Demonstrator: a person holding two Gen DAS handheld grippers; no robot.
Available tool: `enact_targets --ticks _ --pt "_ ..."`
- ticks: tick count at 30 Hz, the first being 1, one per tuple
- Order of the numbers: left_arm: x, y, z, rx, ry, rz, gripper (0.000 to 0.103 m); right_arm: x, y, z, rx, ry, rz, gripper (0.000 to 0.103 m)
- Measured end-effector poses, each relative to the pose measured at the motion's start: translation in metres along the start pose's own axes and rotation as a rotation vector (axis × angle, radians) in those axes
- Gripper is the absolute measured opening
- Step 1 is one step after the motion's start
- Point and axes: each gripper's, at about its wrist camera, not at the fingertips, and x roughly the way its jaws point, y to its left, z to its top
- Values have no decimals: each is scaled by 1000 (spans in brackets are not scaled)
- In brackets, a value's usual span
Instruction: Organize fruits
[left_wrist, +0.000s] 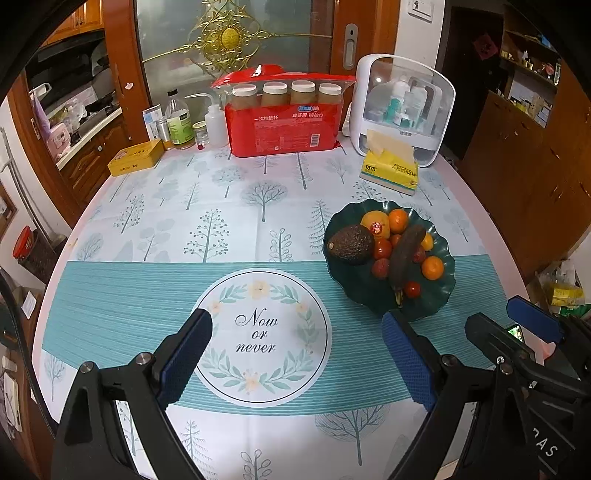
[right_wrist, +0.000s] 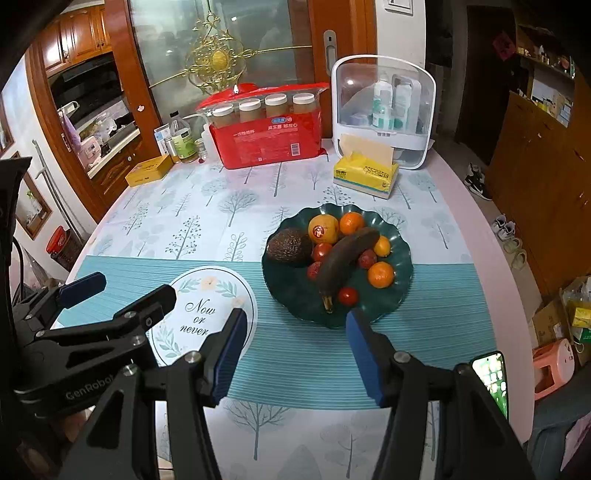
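A dark green scalloped plate (left_wrist: 441, 291) (right_wrist: 295, 299) sits on the tablecloth, right of the "Now or never" circle. It holds an avocado (left_wrist: 351, 243) (right_wrist: 290, 245), a dark overripe banana (left_wrist: 404, 254) (right_wrist: 341, 260), oranges (left_wrist: 432, 267) (right_wrist: 380, 274), a stickered yellow fruit (left_wrist: 375, 223) (right_wrist: 323, 229) and several small red fruits. My left gripper (left_wrist: 295, 332) is open and empty above the circle. My right gripper (right_wrist: 295, 328) is open and empty, just in front of the plate's near rim. Each gripper shows in the other's view.
At the back stand a red cup pack (left_wrist: 282, 125), a white storage case (left_wrist: 402, 103), a yellow tissue pack (left_wrist: 389, 170), bottles (left_wrist: 179, 122) and a yellow tin (left_wrist: 135, 157). A phone (right_wrist: 491, 376) lies by the right table edge.
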Motion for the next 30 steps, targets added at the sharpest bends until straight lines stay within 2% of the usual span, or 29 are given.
enact_targets --ticks 30 --pt "1 -2 -1 -8 5 1 92 4 -2 -2 8 4 5 57"
